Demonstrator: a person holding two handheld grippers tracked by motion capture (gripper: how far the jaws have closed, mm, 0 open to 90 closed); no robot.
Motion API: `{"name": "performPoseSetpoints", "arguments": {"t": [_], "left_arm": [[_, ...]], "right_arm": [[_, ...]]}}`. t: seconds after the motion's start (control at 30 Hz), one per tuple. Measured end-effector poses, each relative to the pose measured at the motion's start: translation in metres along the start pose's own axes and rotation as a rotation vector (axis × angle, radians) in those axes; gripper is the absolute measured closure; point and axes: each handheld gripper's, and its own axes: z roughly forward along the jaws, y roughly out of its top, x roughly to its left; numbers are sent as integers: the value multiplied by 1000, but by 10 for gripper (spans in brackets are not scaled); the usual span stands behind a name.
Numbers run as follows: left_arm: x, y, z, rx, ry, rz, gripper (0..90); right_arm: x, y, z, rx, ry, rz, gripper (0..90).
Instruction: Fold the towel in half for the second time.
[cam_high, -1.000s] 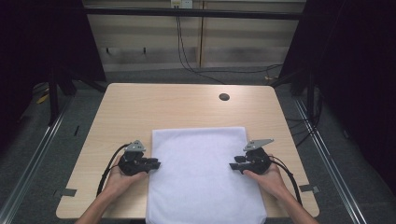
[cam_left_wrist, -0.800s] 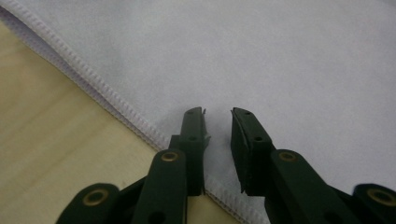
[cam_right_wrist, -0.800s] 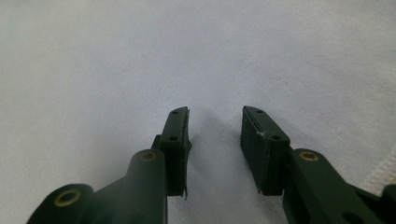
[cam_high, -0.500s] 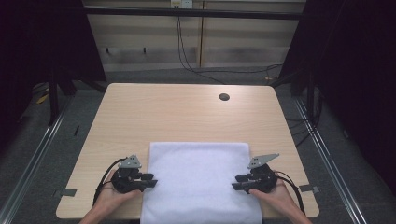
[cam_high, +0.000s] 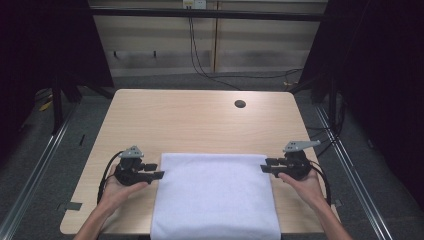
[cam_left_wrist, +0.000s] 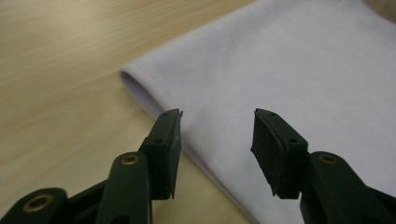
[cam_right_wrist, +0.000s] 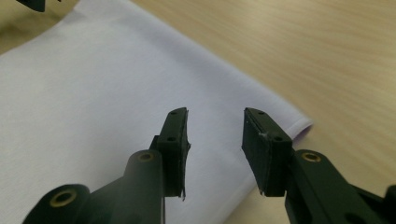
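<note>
A white folded cloth lies flat on the wooden table, its near end hanging over the front edge. My left gripper is at the cloth's left edge near the far left corner, jaws open. In the left gripper view the open left gripper hovers over the cloth's folded edge with nothing between the jaws. My right gripper is at the far right corner, also open. The right gripper view has the right gripper over the cloth beside its rounded corner.
A round cable hole is in the table's far right part. Bare wood stretches from the cloth's far edge to the table's back. Cables trail from both grippers toward the front edge. Dark floor and metal rails flank the table.
The cloth slid toward the person between the first two frames, then stayed put. Both grippers have since moved outward and a little away from the person, and stand open at the cloth's edges.
</note>
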Motion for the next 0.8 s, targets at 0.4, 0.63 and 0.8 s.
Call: {"name": "performPoseSetpoints", "arguments": {"t": [0.4, 0.63, 0.8], "left_arm": [[36, 26, 22, -30, 55, -14, 447], [42, 26, 41, 10, 34, -19, 368], [44, 26, 44, 10, 6, -12, 366]], "right_arm": [[-52, 11, 54, 88, -16, 42, 584], [-51, 2, 57, 121, -6, 24, 636], [-50, 1, 57, 146, 25, 40, 799]]}}
